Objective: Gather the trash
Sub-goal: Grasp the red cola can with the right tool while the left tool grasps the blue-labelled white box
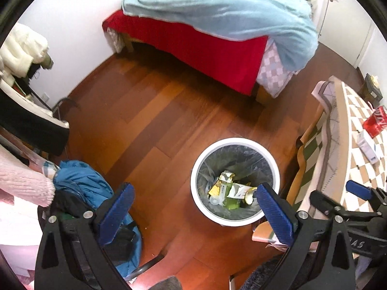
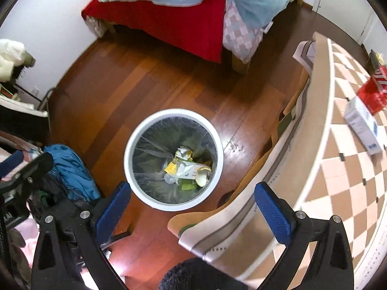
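Note:
A round white trash bin lined with a clear bag stands on the wooden floor, also in the right wrist view as the bin. Crumpled yellow, white and green packaging lies at its bottom, seen again as the packaging. My left gripper hangs above the bin's left side, wide open with nothing between its blue pads. My right gripper hovers over the bin's near rim and the table corner, also wide open and empty. The right gripper shows at the right edge of the left wrist view.
A table with a checked cloth carries a white box and a red packet. A bed with red sheet and light blue blanket stands behind. A blue jacket lies on a chair at left.

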Demonstrator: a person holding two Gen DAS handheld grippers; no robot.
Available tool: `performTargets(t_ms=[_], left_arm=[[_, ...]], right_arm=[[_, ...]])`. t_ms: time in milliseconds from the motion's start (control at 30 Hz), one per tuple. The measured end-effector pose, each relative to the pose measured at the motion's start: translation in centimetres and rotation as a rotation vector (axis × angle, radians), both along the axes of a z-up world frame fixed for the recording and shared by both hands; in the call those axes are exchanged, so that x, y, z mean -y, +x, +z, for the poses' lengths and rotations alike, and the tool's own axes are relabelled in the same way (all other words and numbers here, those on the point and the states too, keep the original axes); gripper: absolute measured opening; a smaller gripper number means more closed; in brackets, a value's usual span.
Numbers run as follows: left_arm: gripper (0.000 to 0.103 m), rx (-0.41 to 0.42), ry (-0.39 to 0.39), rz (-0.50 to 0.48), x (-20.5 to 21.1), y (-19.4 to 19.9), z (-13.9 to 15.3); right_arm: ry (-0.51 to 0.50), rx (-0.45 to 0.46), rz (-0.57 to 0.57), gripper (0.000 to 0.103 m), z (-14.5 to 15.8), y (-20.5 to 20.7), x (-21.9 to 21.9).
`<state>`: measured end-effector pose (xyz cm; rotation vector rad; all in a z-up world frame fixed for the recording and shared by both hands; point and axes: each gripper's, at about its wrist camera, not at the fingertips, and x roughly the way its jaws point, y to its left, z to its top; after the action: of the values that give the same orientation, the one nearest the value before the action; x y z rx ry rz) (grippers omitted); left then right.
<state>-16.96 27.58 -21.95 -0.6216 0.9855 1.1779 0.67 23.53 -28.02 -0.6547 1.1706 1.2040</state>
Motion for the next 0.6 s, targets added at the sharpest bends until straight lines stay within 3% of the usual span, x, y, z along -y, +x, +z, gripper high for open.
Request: performTargets(t_ms=[133, 267, 467, 600], left_arm=[[0.103, 0.011, 0.050, 0.009, 1.5, 1.8, 2.5], [0.103, 0.036, 0.060, 0.004, 2.4, 5.7, 3.4], [0.103, 0.062, 0.015, -0.023, 2.2, 14.8, 1.7], [0.103, 0.046, -0.061, -0.050, 1.1, 21.8, -1.2]], right_arm=[[0.068, -0.013, -0.061, 0.103, 3.4, 2.6, 2.7], [0.112, -0.003, -0.163, 0.103, 6.2, 7.7, 5.4], [0.123, 0.102, -0.324, 0.103, 7.9, 18.8, 8.2], [0.138, 0.169, -0.364, 0.103, 7.4, 25.5, 7.7]])
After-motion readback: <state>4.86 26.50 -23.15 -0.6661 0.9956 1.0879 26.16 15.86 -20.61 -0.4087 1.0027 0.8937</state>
